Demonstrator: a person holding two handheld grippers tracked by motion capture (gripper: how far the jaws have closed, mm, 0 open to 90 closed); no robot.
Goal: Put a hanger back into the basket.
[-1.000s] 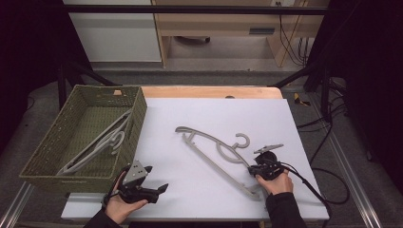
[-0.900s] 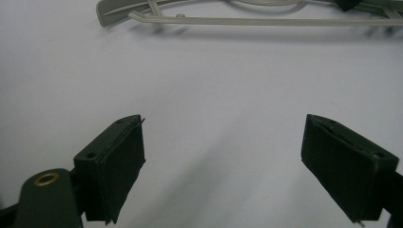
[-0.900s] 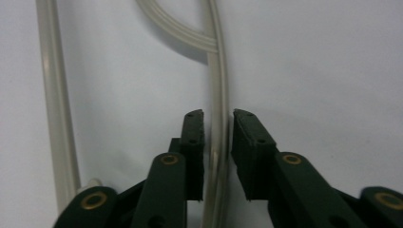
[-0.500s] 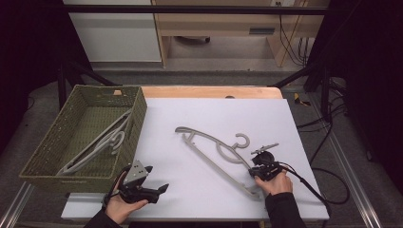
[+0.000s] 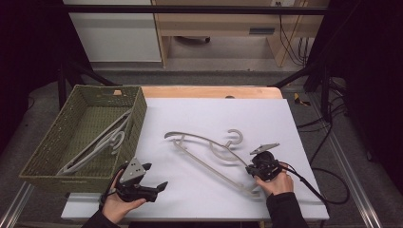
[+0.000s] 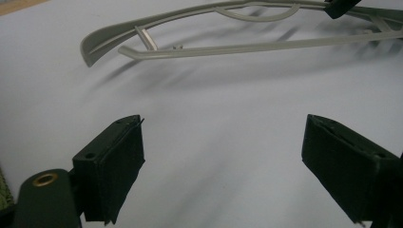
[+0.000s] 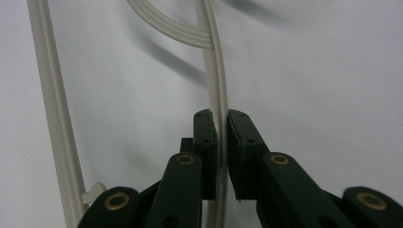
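The hanger (image 5: 209, 154) is pinched at its near end by the right gripper (image 5: 260, 167); its long axis runs toward the basket (image 5: 43, 142). The left gripper (image 5: 154, 183) is held spread, unloaded.

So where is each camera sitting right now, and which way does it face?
High view: fixed above the person's side, looking forward and down on the table, basket and hanger; both hands and forearms enter from the bottom.
Left gripper view: rides the left gripper, looking along its open fingers across the white top toward the hanger.
Right gripper view: rides the right gripper, looking along fingers shut on a hanger bar.
Shared: all show the hanger.
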